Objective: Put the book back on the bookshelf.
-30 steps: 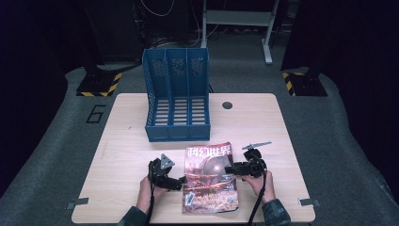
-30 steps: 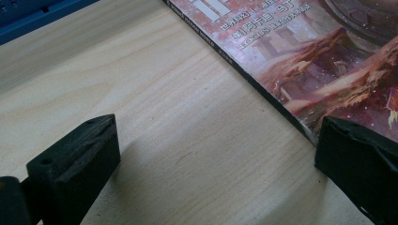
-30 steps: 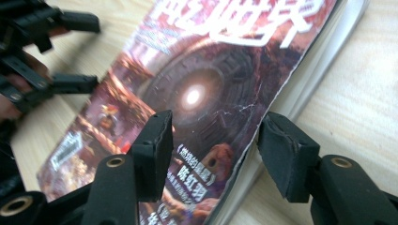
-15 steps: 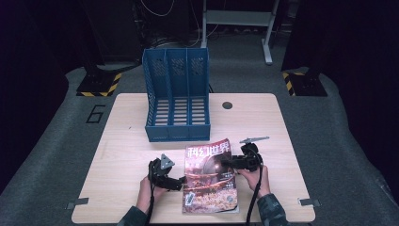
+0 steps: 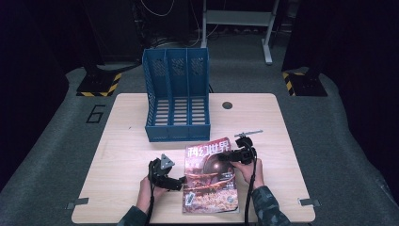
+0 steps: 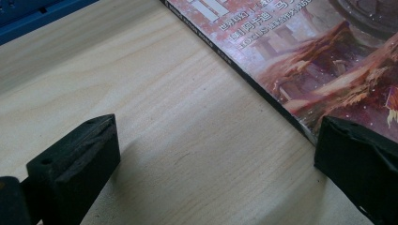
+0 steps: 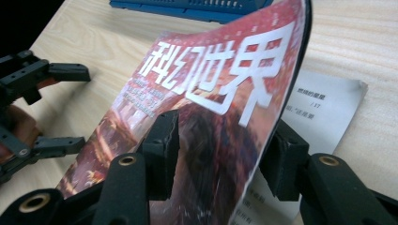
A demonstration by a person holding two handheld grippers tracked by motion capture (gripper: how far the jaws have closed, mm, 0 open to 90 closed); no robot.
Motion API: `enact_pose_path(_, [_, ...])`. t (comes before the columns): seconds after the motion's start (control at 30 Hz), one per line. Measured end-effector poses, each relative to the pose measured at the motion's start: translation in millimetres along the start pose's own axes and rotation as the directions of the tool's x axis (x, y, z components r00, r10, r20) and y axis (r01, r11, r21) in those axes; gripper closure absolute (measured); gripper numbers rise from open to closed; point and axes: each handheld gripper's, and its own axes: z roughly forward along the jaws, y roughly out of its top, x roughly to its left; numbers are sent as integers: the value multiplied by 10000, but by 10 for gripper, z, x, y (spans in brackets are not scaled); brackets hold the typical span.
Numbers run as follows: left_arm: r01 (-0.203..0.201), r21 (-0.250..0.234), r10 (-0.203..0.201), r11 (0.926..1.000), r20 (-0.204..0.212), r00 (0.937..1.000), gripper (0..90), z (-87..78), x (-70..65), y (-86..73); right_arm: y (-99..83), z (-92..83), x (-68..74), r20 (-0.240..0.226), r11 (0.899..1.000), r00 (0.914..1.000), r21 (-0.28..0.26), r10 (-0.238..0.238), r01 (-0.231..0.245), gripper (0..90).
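A magazine (image 5: 209,188) with a red cover and white characters lies near the table's front edge. My right gripper (image 5: 227,157) comes in from the magazine's right side. In the right gripper view its jaws (image 7: 225,140) straddle the lifted, curling cover (image 7: 220,84), one pad above and one below. The jaws have just been closing, but a gap still shows beside the thin cover. My left gripper (image 5: 180,182) rests on the table by the magazine's left edge. It stands open (image 6: 216,154), with bare wood between the pads and the spine (image 6: 263,84) next to one of them.
A blue three-slot file rack (image 5: 176,94) stands upright at the back of the wooden table (image 5: 127,136). A dark round hole (image 5: 227,105) sits to the rack's right. A white inner page (image 7: 324,108) shows under the raised cover.
My right gripper has shifted a little left and away from the person, over the magazine's right edge. The left gripper has kept still.
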Motion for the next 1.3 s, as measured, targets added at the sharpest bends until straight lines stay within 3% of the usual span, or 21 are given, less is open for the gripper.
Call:
enact_pose_path(0.2, [-2,-3,2,10000,2,10000,4,0,0,0,29,61,-54,16,9986,9992,344,393,-393,535])
enact_pose_path(0.33, [-5,-3,5,10000,7,10000,4,0,0,0,32,149,-93,56,9972,9994,670,338,-341,545])
enact_pose_path(0.57, [-13,1,13,10000,16,10000,5,-1,1,0,39,117,-55,76,9988,9996,398,288,-291,723])
enact_pose_path(0.6, [-8,1,8,10000,17,10000,5,-1,1,0,41,107,-56,86,9994,9999,339,68,-71,750])
enact_pose_path(0.73, [-18,-11,18,10000,7,10000,7,-2,-2,0,37,74,-1,37,9999,10000,149,23,-23,870])
enact_pose_path(0.87, [-25,-6,25,10000,-5,10000,8,-2,-2,0,30,57,21,-23,10000,10000,-40,-79,79,891])
enact_pose_path(1.13, [-97,138,95,9999,178,9998,4,-17,21,5,-4,-14,137,-23,9949,9971,-667,-756,753,896])
enact_pose_path(1.3, [425,-176,-414,9989,608,9973,2,-28,64,-13,-8,-82,251,36,9867,9917,-1002,-1284,1281,896])
